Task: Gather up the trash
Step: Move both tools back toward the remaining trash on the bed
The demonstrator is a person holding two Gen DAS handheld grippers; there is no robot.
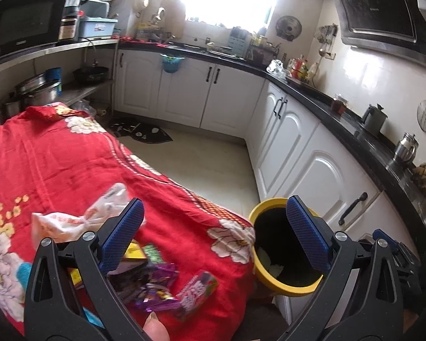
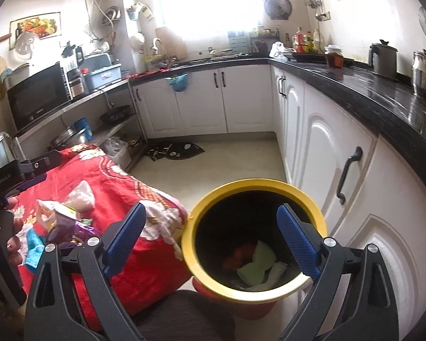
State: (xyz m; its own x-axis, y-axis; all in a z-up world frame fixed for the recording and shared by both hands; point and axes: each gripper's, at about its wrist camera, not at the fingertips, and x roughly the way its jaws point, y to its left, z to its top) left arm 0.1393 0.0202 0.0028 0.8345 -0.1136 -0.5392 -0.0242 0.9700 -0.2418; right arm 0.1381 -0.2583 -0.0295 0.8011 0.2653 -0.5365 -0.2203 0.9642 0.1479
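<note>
The right gripper (image 2: 210, 221) has its blue fingers (image 2: 296, 244) spread about as wide as they go, with nothing between them, poised over the mouth of the yellow-rimmed trash bin (image 2: 201, 207). Inside the bin lie a pale green wrapper (image 2: 255, 267) and something red. The left gripper (image 1: 213, 227) is likewise wide open and empty, beside the bin and over the corner of the red floral cloth (image 1: 71, 156) covering the tabletop. The remaining trash sits on that cloth, farther from the bin: a purple snack wrapper (image 1: 156, 292), a pink packet (image 1: 197, 292) and a crumpled white bag (image 1: 76, 221). The next pick would go best by bringing one open gripper low over a single wrapper and closing on its bunched middle, not a thin edge, without catching the cloth.
</note>
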